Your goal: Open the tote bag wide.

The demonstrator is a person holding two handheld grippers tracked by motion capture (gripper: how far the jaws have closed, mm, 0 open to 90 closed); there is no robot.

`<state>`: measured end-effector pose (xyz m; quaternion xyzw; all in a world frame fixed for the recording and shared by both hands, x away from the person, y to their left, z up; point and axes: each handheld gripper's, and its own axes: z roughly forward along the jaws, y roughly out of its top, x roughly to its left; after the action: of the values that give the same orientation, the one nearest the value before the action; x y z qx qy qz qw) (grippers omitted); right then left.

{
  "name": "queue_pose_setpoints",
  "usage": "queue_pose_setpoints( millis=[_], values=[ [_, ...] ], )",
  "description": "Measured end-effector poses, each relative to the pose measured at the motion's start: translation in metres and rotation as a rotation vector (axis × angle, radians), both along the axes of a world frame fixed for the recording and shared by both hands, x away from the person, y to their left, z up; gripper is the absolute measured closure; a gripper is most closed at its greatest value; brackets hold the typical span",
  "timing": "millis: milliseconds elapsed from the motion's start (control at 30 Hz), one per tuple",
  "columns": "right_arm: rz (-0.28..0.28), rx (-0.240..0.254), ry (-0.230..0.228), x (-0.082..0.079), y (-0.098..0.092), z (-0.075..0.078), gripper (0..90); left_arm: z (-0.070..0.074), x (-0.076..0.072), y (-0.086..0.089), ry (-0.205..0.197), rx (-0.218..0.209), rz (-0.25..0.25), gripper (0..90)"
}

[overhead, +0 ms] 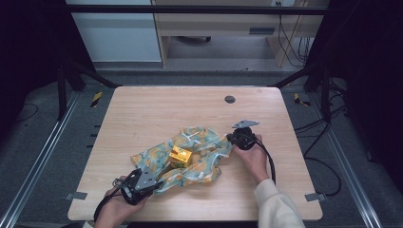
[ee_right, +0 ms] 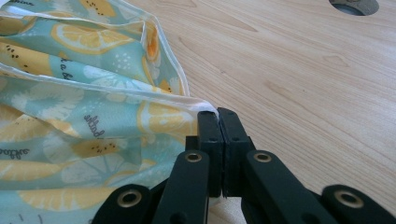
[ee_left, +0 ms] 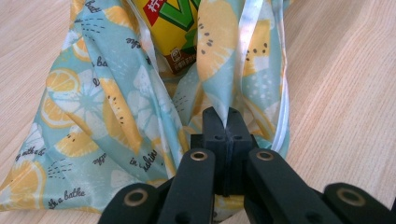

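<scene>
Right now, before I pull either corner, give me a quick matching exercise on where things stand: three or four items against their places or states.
Column one:
1. left gripper
2. right gripper
3. yellow box
4. round hole

Column two:
a. in the tabletop at the far side, past the cloth
b. shut on the cloth's near-left corner
c. sitting on the middle of the lemon-print cloth
d. shut on the cloth's right-hand edge

Pairs: 1-b, 2-d, 3-c, 4-a
</scene>
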<state>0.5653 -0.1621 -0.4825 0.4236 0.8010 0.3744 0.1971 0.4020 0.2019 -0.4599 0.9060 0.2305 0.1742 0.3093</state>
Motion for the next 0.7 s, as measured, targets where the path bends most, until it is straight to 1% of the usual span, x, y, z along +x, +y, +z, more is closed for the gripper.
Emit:
queue_pose_setpoints(
  millis=[100, 167, 233, 267, 300, 333, 367, 433, 467, 533, 600, 633, 667, 700],
  values=[
    [-0.002, -0.008, 0.005, 0.000, 0.000, -0.001, 89.7, 0.000, 0.000, 0.000, -0.002, -0.002, 0.003, 90.0],
    [-0.005, -0.003, 0.007, -0.001, 0.000, -0.001, 89.5, 0.001, -0.001, 0.001, -0.002, -0.005, 0.004, 90.0],
    [-0.006, -0.003, -0.002, -0.004, 0.001, 0.000, 89.0, 0.000, 0.000, 0.001, -0.007, -0.017, 0.014, 90.0],
    [0.004, -0.006, -0.010, -0.005, 0.001, 0.001, 88.5, 0.000, 0.000, 0.000, -0.015, -0.026, 0.019, 88.6],
    [0.004, -0.006, -0.010, -0.005, 0.001, 0.001, 88.5, 0.000, 0.000, 0.000, -0.015, -0.026, 0.019, 85.8],
    [0.008, 0.003, -0.021, -0.010, 0.000, 0.006, 82.2, 0.001, 0.000, 0.000, -0.036, -0.040, 0.028, 80.2],
    [0.007, 0.013, -0.025, -0.011, -0.001, 0.008, 77.8, 0.003, 0.000, 0.000, -0.045, -0.054, 0.031, 76.2],
    [-0.009, 0.026, -0.046, -0.016, -0.002, 0.014, 67.3, 0.007, -0.001, 0.000, -0.073, -0.089, 0.043, 67.7],
    [-0.011, 0.031, -0.055, -0.019, -0.003, 0.018, 62.0, 0.008, -0.001, 0.001, -0.085, -0.102, 0.050, 62.8],
    [-0.004, 0.031, -0.071, -0.024, -0.003, 0.025, 50.0, 0.011, -0.001, 0.000, -0.095, -0.129, 0.067, 53.1],
    [-0.009, 0.028, -0.085, -0.031, -0.002, 0.032, 40.9, 0.013, -0.002, -0.001, -0.106, -0.143, 0.072, 50.2],
    [-0.009, 0.028, -0.085, -0.031, -0.002, 0.032, 40.9, 0.013, -0.002, -0.001, -0.106, -0.143, 0.072, 47.6],
    [-0.011, 0.030, -0.094, -0.034, -0.002, 0.036, 37.9, 0.016, -0.003, -0.002, -0.117, -0.148, 0.078, 47.6],
    [-0.011, 0.039, -0.112, -0.039, -0.001, 0.041, 34.1, 0.018, -0.003, -0.003, -0.120, -0.163, 0.082, 44.5]
  ],
)
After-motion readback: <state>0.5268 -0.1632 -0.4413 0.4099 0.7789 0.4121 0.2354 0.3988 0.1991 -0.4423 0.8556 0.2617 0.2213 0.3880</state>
